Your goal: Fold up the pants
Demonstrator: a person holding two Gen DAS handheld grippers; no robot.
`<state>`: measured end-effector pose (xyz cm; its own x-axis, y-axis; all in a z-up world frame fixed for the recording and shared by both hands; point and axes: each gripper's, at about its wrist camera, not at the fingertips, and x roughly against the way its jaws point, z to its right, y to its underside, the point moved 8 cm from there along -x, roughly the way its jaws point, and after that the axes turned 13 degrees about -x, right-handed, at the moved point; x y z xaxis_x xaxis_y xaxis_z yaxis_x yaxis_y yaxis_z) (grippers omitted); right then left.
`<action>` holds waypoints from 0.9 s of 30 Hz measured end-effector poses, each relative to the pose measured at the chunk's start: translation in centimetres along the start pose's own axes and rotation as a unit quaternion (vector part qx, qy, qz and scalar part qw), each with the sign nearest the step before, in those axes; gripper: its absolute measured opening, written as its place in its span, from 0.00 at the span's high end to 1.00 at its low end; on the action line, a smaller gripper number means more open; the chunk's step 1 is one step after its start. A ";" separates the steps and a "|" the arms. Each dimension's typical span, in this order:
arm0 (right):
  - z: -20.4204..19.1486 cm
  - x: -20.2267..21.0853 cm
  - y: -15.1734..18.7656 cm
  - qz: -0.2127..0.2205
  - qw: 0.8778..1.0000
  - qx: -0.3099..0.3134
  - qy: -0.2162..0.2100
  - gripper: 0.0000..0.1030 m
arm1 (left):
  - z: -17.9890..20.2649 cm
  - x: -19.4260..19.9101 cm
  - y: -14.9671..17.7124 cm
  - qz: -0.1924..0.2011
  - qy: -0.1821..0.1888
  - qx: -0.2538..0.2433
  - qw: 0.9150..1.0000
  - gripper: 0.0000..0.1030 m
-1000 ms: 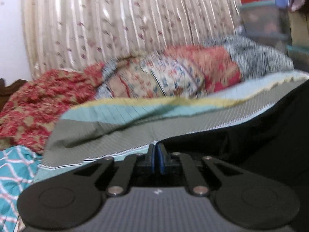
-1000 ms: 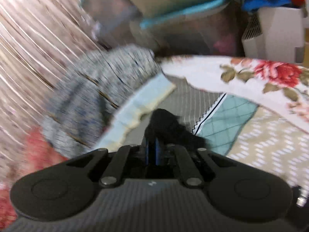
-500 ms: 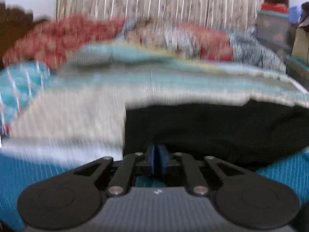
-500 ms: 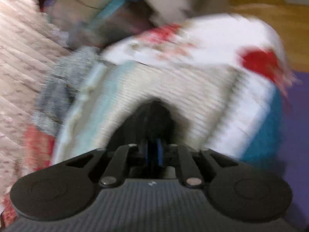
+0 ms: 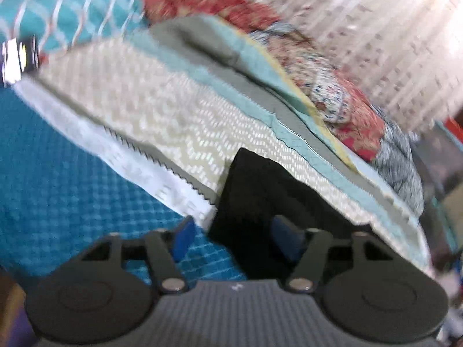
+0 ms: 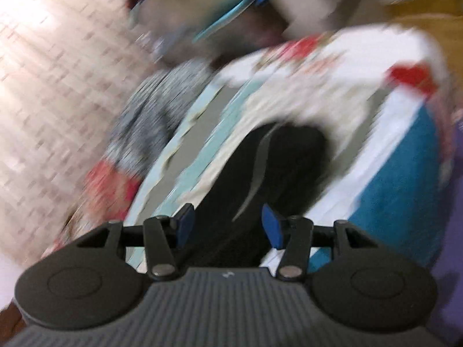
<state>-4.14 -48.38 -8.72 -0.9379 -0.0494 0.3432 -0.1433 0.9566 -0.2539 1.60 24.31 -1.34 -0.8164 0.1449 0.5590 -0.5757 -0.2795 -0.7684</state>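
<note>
Black pants point(image 6: 277, 167) lie on the bed point(image 5: 139, 98). Left gripper point(image 5: 234, 238) and right gripper point(image 6: 228, 228) are both opening, pads clear of the cloth between them, pants stretching toward twelve o'clock.

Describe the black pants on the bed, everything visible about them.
The black pants are dark, soft-looking fabric, lying flat on the patterned bedspread, with one squared corner pointing up in the left wrist view. The right wrist view shows a thin grey curved stripe running along them. Both views are blurred, so no seams or pockets can be made out. They lie between the blue pads of the left tool and the right tool, whose jaws are opening, not pressing the cloth.
</note>
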 end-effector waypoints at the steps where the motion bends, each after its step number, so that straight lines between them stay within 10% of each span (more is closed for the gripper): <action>1: -0.9 -1.0 1.7 -0.022 1.000 0.012 -0.014 0.47 | 0.2 -0.7 0.1 -0.002 0.012 0.025 1.000 0.27; 6: -5.1 -6.2 9.9 -0.108 0.986 0.127 -0.031 0.60 | 2.3 -4.9 1.3 -0.032 0.058 0.099 0.993 0.24; 9: -6.3 -8.9 13.5 -0.163 0.974 0.146 -0.052 0.65 | 3.5 -7.2 3.0 -0.060 0.008 0.029 0.998 0.84; 12: -5.0 -11.9 15.2 -0.197 0.970 0.142 -0.026 0.66 | 4.0 -8.1 5.2 -0.082 -0.068 -0.101 0.989 0.83; 15: -1.0 -12.9 15.6 -0.189 0.973 0.131 0.023 1.00 | 5.4 -7.9 6.6 -0.077 -0.114 -0.196 0.971 0.79; 18: -0.3 -12.4 13.8 -0.207 0.976 0.066 -0.001 0.91 | 6.1 -7.2 6.3 -0.081 -0.154 -0.226 0.959 0.69; 23: 0.0 -6.3 5.7 -0.085 0.991 0.022 -0.103 0.63 | 6.7 -2.5 3.4 -0.040 -0.084 -0.140 0.986 0.71; 27: 4.6 -2.8 -1.6 0.024 0.996 -0.020 -0.082 0.53 | 7.0 -1.6 1.7 -0.014 -0.063 -0.087 0.994 0.70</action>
<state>-2.77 -51.10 -13.47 -0.9830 -0.0468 0.1775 -0.0876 0.9695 -0.2291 2.19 16.92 -1.33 -0.7946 0.0270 0.6066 -0.6056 -0.1063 -0.7886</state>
